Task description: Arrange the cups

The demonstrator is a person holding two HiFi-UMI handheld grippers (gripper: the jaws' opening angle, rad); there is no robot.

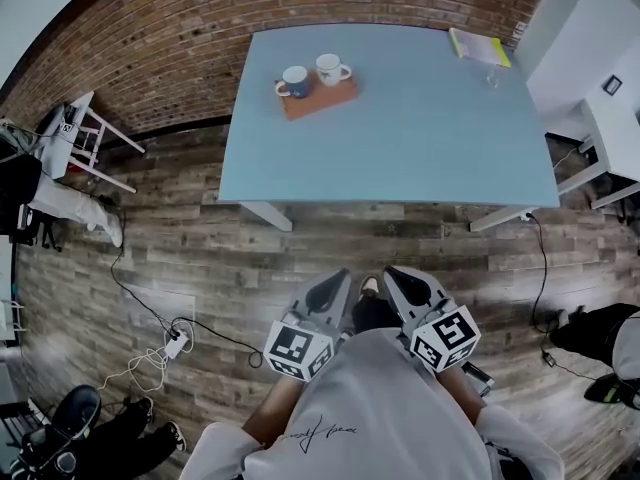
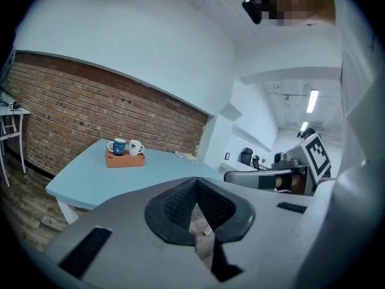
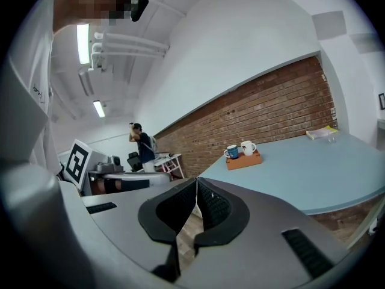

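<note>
While left gripper (image 1: 344,275), right gripper (image 1: 389,271) hold ribbed jaws closed, blue mug (image 1: 294,81), white mug (image 1: 329,68) on wooden tray (image 1: 328,101).

Yellow book (image 1: 479,47) on far corner of blue table (image 1: 420,138); brick wall (image 1: 180,38) behind; power strip (image 1: 176,344) on wood floor (image 1: 250,258)

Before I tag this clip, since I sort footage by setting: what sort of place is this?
Likely an office or lab-style workroom rather than a home: a bare brick wall, a plain blue table, a power strip on the wood-plank floor, and strip ceiling lights.
</note>
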